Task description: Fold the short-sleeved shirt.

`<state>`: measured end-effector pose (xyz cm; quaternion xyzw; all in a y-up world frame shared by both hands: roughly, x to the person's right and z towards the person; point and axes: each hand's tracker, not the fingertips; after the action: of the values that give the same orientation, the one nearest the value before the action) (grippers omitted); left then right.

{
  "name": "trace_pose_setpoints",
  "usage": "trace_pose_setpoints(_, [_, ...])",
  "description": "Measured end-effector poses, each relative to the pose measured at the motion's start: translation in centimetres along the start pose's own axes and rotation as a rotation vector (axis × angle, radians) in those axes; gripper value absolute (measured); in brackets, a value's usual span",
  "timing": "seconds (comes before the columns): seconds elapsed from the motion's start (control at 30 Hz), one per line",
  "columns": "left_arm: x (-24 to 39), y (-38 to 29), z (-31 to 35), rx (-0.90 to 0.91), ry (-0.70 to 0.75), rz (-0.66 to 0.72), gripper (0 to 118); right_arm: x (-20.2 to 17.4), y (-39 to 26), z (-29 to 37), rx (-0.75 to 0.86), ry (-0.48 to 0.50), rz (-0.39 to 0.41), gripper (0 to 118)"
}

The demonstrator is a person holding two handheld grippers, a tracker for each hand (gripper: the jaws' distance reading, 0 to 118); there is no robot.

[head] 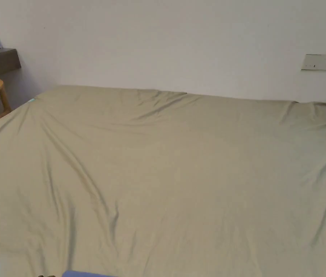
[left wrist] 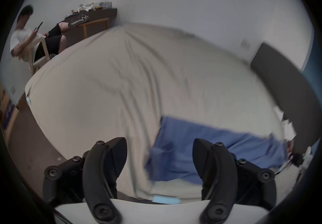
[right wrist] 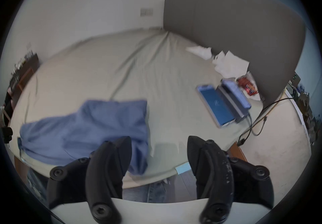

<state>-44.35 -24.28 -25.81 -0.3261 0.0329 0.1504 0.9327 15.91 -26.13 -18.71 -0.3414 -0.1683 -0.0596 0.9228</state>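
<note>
Left gripper [left wrist: 159, 154]: fingers [left wrist: 203, 158] spread wide, nothing between them, held above the near edge of the bed [left wrist: 108, 88].

Right gripper [right wrist: 158, 153]: fingers [right wrist: 122, 156] likewise released and empty, held over the same near edge.

Shirt [right wrist: 90, 126]: blue, lying on the bed close to its near edge, beyond and between the two grippers; touching neither. Bunched and creased, a flap hanging toward the edge; sleeves and collar cannot be made out through the blur. A sliver of it shows at the bottom of the head view.

Bed, remainder: olive sheet, wrinkled. Near the headboard [right wrist: 235, 32], well apart from the shirt: two flat blue devices [right wrist: 216, 105] with a cable, white papers, a red packet.

Progress, as judged: no neat fold visible. Spreading flat and all folds remain.
</note>
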Motion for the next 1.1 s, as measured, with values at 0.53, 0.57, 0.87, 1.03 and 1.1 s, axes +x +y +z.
trace_pose_setpoints(0.53, [1.4,-1.9,-3.6,-0.167,-0.048,-0.147,0,-7.2,-0.2,1.0,0.022,0.252,0.058,2])
trace_pose_setpoints(0.57, [0.6,-1.1,-4.0,-0.167,-0.047,-0.134,0,-7.1,0.2,0.9,0.023,0.249,0.054,2])
trace_pose_setpoints(0.87, [-5.1,1.7,-11.0,-0.374,-0.235,-0.023,103,-10.5,1.9,0.5,-0.001,0.317,0.063,2])
trace_pose_setpoints(1.03, [-5.6,0.6,-13.8,-0.474,-0.249,-0.041,88,-13.3,2.1,0.4,-0.019,0.358,0.134,2])
trace_pose_setpoints(1.1, [-4.9,-0.6,-14.4,-0.525,-0.274,-0.034,81,-13.9,2.0,0.2,-0.028,0.367,0.148,2])
